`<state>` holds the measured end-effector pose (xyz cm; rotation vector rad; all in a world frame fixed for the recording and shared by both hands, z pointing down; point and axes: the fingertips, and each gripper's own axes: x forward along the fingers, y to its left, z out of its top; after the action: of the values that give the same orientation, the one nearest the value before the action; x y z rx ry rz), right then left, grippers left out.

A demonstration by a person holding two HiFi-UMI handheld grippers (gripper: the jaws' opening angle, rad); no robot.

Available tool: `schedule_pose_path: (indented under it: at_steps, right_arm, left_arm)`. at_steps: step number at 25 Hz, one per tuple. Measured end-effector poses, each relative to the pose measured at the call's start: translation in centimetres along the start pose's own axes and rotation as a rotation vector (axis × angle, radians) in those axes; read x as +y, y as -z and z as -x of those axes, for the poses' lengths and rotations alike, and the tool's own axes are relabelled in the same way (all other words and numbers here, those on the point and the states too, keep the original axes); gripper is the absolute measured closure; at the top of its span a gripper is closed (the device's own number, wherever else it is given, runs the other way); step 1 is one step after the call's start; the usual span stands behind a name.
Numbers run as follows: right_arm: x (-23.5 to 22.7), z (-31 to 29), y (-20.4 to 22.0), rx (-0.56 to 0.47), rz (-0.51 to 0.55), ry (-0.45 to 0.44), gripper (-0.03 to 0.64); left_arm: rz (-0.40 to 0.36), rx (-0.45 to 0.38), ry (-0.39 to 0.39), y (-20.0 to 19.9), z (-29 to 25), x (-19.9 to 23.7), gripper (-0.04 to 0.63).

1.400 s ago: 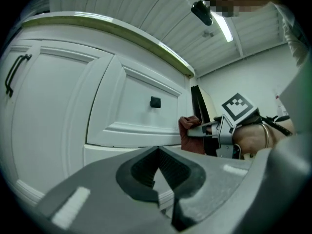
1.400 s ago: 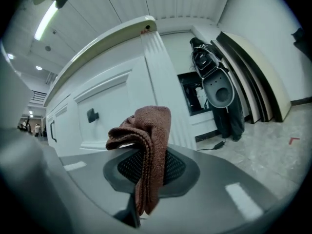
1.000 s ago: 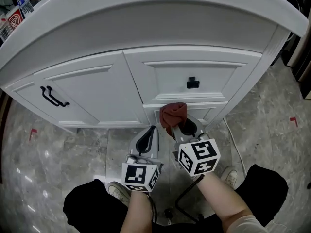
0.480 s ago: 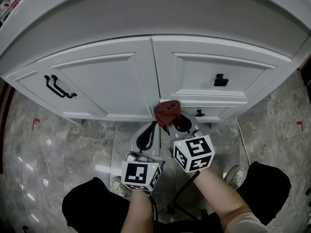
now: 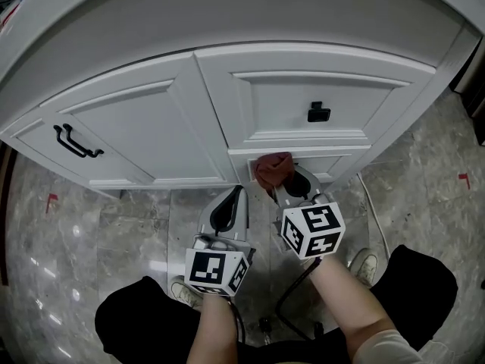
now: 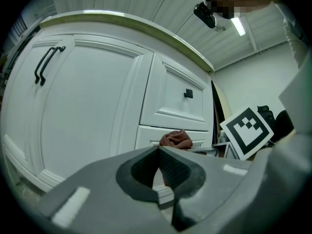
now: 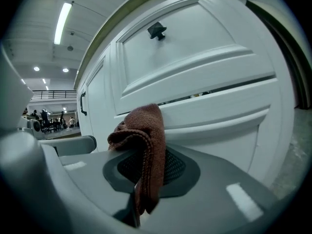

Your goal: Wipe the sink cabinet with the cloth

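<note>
A white sink cabinet (image 5: pixel 174 127) fills the upper half of the head view, with a door on the left and drawers on the right. My right gripper (image 5: pixel 282 179) is shut on a reddish-brown cloth (image 5: pixel 271 170), which presses against the lower drawer front just below the upper drawer. In the right gripper view the cloth (image 7: pixel 144 140) hangs folded between the jaws, against the drawer front (image 7: pixel 214 111). My left gripper (image 5: pixel 233 202) is shut with nothing in it, held low beside the right one, short of the cabinet base. The cloth (image 6: pixel 176 139) also shows in the left gripper view.
The door carries a black bar handle (image 5: pixel 73 141); the upper drawer has a black knob (image 5: pixel 318 113). Grey marble floor (image 5: pixel 83 249) lies below. The person's shoes (image 5: pixel 365 264) and dark trousers show at the bottom. A countertop edge (image 5: pixel 227 14) overhangs the cabinet.
The right gripper with the cloth has slid right along the lower drawer front, from the door-drawer seam to under the upper drawer. The left gripper stays low and shut.
</note>
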<state>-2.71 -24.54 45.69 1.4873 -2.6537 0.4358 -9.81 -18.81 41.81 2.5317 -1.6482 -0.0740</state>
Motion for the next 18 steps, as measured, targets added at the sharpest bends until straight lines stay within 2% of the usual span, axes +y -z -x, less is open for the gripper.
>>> schedule_pose_path:
  at_steps: [10,18]
  right_arm:
    - [-4.8,3.1,-0.8,-0.027,-0.095,0.077,0.534]
    - [-10.6,6.7,-1.5,-0.056,-0.152,0.212,0.535]
  left_arm:
    - [0.0,0.013,0.086,1.1,-2.1,-4.1,0.595]
    - [-0.008,0.037,0.136,2.1,-3.0,-7.0,0.595]
